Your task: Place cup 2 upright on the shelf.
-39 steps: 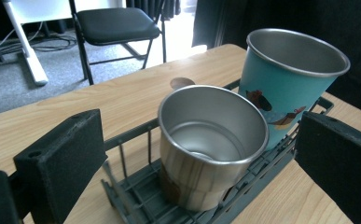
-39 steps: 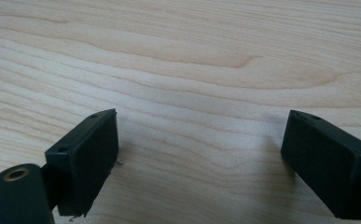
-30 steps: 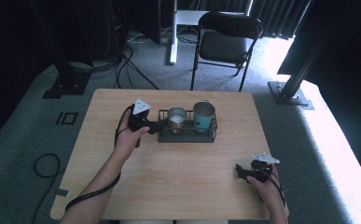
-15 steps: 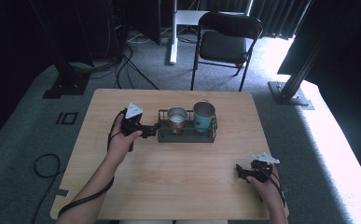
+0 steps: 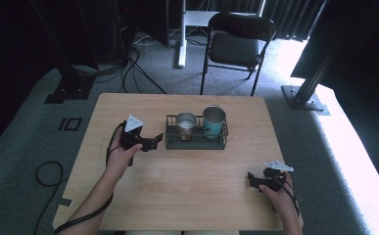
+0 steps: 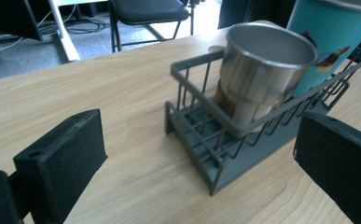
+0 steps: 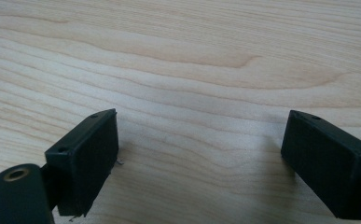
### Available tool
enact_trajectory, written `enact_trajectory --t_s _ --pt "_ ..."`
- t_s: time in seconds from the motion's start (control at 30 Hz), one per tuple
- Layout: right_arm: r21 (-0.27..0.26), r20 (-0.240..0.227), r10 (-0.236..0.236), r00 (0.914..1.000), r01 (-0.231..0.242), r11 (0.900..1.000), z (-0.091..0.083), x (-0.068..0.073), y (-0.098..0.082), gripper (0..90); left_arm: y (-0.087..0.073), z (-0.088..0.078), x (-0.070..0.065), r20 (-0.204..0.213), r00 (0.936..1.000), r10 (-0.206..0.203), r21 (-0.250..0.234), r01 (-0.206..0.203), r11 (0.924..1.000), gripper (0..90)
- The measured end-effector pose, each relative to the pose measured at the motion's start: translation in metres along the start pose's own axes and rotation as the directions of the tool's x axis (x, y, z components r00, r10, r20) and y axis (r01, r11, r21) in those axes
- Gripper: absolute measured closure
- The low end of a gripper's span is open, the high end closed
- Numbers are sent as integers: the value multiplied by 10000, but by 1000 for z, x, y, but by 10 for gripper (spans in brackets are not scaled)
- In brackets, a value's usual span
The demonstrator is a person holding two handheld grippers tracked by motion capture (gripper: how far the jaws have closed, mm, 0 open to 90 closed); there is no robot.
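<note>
Your left gripper (image 5: 153, 142) is at the left end of the dark wire basket (image 5: 170, 141), and its jaws stand wide apart with nothing between them. In the left gripper view the steel cup (image 6: 257, 77) is straight ahead, at about 1 o'clock from the jaws, and the teal cup (image 6: 329, 32) stands just behind it at 2 o'clock. In the high view the basket is near the middle of the table (image 5: 187, 196), a little toward the far edge, about 3 o'clock from your left hand.

I judge that the step in hand is the approach to the steel cup. To do it well, lift the gripper above the basket's top rail first, because the wires are between the pads and the cup wall. Then come in level, one pad on each side of the cup, and close only when the rim is between them. Keep away from the teal cup, which seems almost touching.

The steel cup stands upright: its long axis is vertical and its open mouth points up. The basket's long axis goes from 9 to 3 o'clock in the high view.

Your right gripper (image 5: 255, 180) rests low over bare wood at the near right corner, jaws also spread and empty.
</note>
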State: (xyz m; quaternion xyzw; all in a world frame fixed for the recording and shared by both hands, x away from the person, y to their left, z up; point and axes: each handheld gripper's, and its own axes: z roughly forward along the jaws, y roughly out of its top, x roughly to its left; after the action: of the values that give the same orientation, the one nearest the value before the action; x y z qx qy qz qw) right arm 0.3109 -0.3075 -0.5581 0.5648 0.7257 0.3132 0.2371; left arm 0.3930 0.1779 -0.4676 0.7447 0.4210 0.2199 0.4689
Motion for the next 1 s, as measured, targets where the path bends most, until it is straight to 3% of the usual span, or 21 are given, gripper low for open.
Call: enact_trajectory --t_s 0.2,0.57,1.0 --pt "0 -2 0 10000 0 10000 0 0 0 106 -12 -7 2 5 10000 -2 134 2 9999 28" --pt "-1 -1 2 10000 -2 10000 0 0 0 106 -41 -20 11 -227 9985 -498 293 504 9983 28" --pt "-4 -1 2 10000 -2 10000 0 0 0 106 -72 -36 12 -371 9977 -575 454 591 9972 28"
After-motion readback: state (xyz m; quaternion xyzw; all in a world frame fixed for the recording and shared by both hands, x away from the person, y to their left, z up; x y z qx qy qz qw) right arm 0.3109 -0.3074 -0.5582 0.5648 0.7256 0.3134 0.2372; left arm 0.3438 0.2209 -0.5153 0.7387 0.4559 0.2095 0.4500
